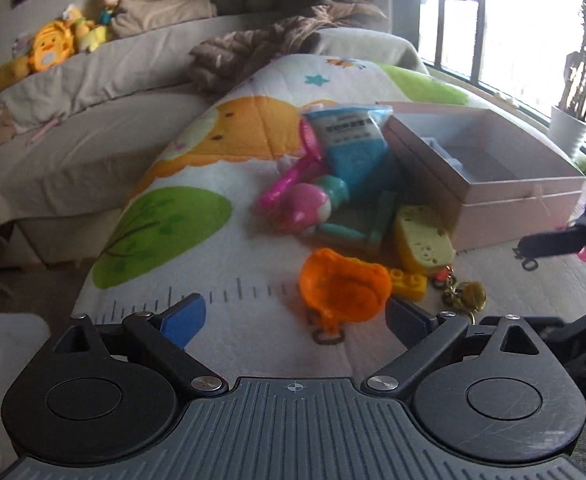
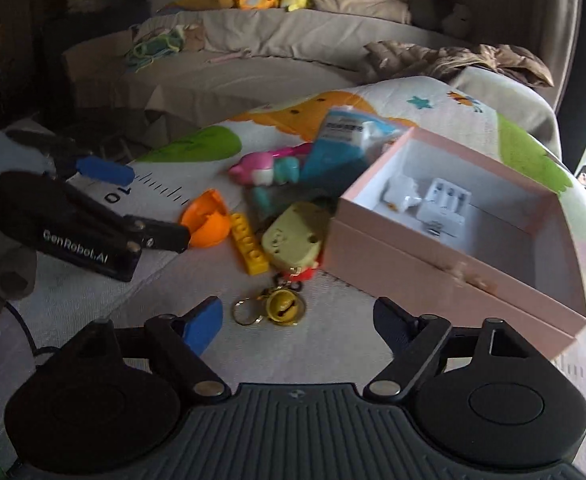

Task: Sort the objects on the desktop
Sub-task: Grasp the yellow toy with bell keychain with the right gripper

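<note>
A heap of small toys lies on a printed quilt [image 1: 181, 216]. My left gripper [image 1: 293, 316] stands open, with an orange plastic toy [image 1: 343, 286] just ahead between its fingers, untouched. In the right wrist view that gripper [image 2: 157, 207] sits beside the orange toy [image 2: 207, 224]. My right gripper [image 2: 297, 320] is open too, and a gold bell keychain [image 2: 283, 306] lies between its fingertips without contact. An open pink box [image 2: 433, 268] at the right holds a white charger [image 2: 445, 204].
The heap also holds a yellow brick [image 2: 249, 248], a pale yellow figure [image 2: 293, 236], a pink and teal toy [image 2: 253, 168] and a blue packet [image 2: 341, 136]. A bed with plush toys [image 1: 53, 44] stands behind. Windows and a potted plant [image 1: 569, 128] are at the right.
</note>
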`<state>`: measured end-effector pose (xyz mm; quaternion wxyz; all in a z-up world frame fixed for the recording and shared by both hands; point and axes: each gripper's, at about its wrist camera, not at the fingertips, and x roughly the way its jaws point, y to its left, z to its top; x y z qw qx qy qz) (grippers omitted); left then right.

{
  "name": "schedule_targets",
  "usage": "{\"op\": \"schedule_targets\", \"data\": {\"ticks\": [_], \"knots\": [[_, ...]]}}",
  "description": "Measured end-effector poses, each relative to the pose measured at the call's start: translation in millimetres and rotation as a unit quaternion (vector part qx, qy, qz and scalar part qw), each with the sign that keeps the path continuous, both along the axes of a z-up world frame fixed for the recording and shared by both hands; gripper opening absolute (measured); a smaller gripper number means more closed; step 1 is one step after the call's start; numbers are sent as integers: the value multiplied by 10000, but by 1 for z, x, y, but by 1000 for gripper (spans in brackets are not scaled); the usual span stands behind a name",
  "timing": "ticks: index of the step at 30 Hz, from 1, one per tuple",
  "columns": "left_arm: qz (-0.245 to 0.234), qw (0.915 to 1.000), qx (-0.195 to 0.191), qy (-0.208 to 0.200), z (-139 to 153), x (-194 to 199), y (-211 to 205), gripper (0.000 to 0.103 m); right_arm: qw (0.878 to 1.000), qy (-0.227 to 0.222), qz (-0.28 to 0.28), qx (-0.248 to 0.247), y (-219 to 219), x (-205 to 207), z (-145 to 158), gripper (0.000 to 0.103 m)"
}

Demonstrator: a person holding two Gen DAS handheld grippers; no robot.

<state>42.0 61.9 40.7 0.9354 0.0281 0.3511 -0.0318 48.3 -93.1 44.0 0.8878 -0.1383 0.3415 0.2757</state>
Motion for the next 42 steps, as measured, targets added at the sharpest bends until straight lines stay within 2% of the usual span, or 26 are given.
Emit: {"op": "schedule_targets", "data": {"ticks": [1, 3, 4, 5, 6, 7, 9, 11, 12, 19, 22, 23, 24, 26, 29, 32, 35, 37, 39, 42], "knots": [[40, 10000, -42, -3, 1, -1, 3, 100, 10000, 43, 14, -23, 8, 3, -4, 71], [64, 9999, -102, -16, 2, -4, 4, 100, 9998, 191, -41, 30, 14, 10, -10, 52], [54, 9999, -113, -17, 2, -6, 3, 100, 9995, 284, -84, 63, 15, 13, -12, 47], [40, 9999, -119, -8, 1, -7, 2, 101, 9990, 414, -137, 99, 12, 17, -15, 35], [14, 9999, -121, 7, 0, -7, 0, 101, 9986, 480, -187, 130, 10, 18, -16, 28], [-22, 9999, -120, 27, -1, -7, -2, 101, 9984, 488, -227, 157, 6, 15, -15, 27], [-109, 9999, -117, 51, -3, -6, -9, 101, 9977, 580, -251, 224, -5, 11, -10, 18], [-227, 9997, -110, 56, -4, -6, -17, 101, 9978, 545, -300, 249, -19, -1, -5, 15], [-294, 9995, -106, 52, -4, -6, -21, 101, 9978, 535, -341, 215, -26, -6, -4, 7], [-651, 9979, 30, 53, -10, -6, -48, 101, 9903, 482, -1299, -110, -86, -30, -6, 7], [-616, 9979, 223, 16, -13, -6, -54, 101, 9891, 410, -1413, 114, -93, -27, 2, 11], [-582, 9977, 358, -29, -13, -7, -55, 101, 9892, 420, -1386, 228, -91, -25, 5, 18], [-576, 9973, 462, -59, -14, -8, -55, 101, 9889, 465, -1358, 388, -86, -19, 8, 33], [-635, 9966, 515, -49, -16, -11, -52, 101, 9880, 553, -1296, 633, -67, -6, 12, 51], [-635, 9970, 433, 32, -19, -16, -41, 102, 9864, 754, -1206, 825, -31, 19, 11, 53], [-526, 9980, 324, 101, -26, -20, -29, 102, 9812, 1006, -1463, 754, -1, 43, 3, 60], [-406, 9989, 180, 164, -33, -23, -20, 103, 9743, 1227, -1671, 882, 16, 59, -7, 62], [-395, 9991, 108, 124, -35, -27, -17, 103, 9732, 1242, -1689, 945, 23, 64, -10, 59], [-385, 9992, 62, 92, -37, -29, -16, 103, 9770, 1130, -1553, 928, 27, 63, -10, 43], [-381, 9992, 12, 112, -36, -28, -15, 103, 9832, 1045, -1320, 704, 25, 54, -5, 42]]}}
